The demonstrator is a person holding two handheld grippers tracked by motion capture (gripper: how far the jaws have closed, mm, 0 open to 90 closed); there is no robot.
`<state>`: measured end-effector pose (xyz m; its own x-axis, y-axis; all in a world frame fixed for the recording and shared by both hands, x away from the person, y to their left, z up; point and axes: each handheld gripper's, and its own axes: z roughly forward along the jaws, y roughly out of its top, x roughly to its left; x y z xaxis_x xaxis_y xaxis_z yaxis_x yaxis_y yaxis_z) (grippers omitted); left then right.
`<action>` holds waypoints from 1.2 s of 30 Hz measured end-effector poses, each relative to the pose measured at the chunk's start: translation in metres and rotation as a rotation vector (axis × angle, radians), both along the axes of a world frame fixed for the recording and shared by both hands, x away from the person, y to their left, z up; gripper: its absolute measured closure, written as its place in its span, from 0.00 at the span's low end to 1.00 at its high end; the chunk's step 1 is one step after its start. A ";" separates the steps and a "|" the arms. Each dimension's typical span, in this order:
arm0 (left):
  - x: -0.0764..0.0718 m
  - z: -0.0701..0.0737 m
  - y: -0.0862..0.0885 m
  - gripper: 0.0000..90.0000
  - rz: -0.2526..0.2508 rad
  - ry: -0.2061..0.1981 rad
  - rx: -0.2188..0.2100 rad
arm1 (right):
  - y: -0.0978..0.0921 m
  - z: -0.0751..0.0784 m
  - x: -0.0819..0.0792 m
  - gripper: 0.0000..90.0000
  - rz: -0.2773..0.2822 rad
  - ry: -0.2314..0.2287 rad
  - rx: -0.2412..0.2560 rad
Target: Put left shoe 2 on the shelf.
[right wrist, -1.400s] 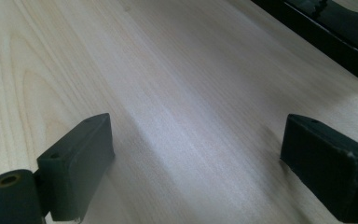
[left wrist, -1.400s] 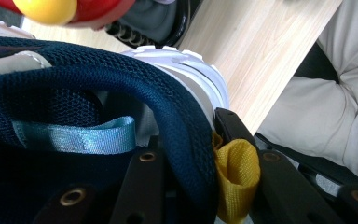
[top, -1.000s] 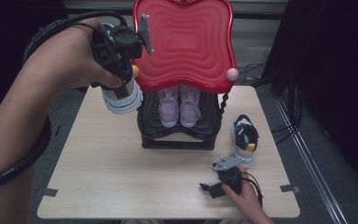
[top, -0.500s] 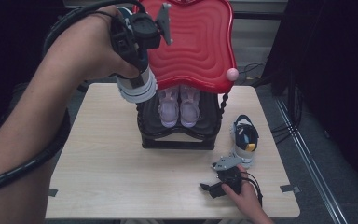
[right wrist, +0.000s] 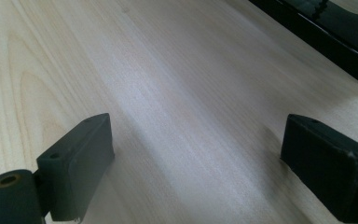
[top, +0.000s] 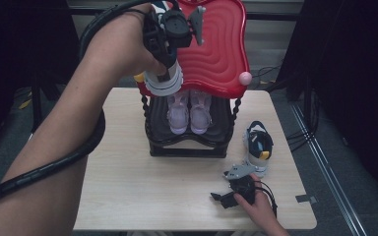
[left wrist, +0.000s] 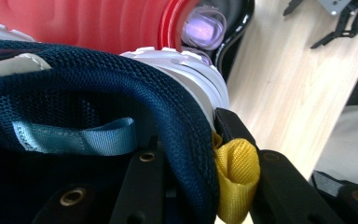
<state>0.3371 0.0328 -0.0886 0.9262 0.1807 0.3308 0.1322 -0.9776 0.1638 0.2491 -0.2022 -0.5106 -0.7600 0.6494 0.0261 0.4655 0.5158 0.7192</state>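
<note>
The left gripper (top: pixel 170 73), clamped on a navy sneaker's (top: pixel 165 81) collar, holds it aloft at the red rack top's (top: pixel 216 54) left edge, sole facing down; the right gripper (top: pixel 226 196) rests spread on the tabletop (top: pixel 128 182) near the sneaker's mate (top: pixel 258 145).

A rack (top: pixel 187 147) stands at the middle of the table (top: pixel 128 182), toward its far edge, with a pair of shoes (top: pixel 189 110) side by side on its lower shelf and a top tray (top: pixel 221 54) above them. My left gripper (left wrist: pixel 186 186) hangs over the left end of that tray, its jaws pinched on the heel collar of a shoe (top: pixel 163 81) that seems to hover just above the tray, though I cannot tell whether its sole touches. Another shoe (top: pixel 258 147) stands on the table right of the rack, and my right gripper (top: pixel 231 194) rests low on the table near me, just in front of that shoe, jaws spread with bare table between them.
</note>
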 end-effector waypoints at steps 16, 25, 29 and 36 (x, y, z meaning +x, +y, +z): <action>0.022 -0.009 -0.018 0.81 -0.033 -0.047 0.042 | 0.000 0.000 0.000 0.10 -0.001 0.004 0.001; 0.037 -0.014 -0.027 0.81 -0.046 -0.058 0.059 | 0.000 0.000 0.001 0.09 0.004 0.000 -0.002; 0.043 -0.015 -0.031 0.81 -0.052 -0.058 0.063 | 0.000 0.000 0.001 0.09 0.006 0.000 -0.002; 0.052 -0.019 -0.039 0.80 -0.059 -0.054 0.073 | 0.000 0.000 0.002 0.09 0.009 0.005 -0.001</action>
<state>0.3896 -0.0057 -0.1077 0.9150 0.1001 0.3908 0.0669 -0.9930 0.0976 0.2510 -0.2024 -0.5105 -0.7655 0.6428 0.0294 0.4645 0.5205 0.7165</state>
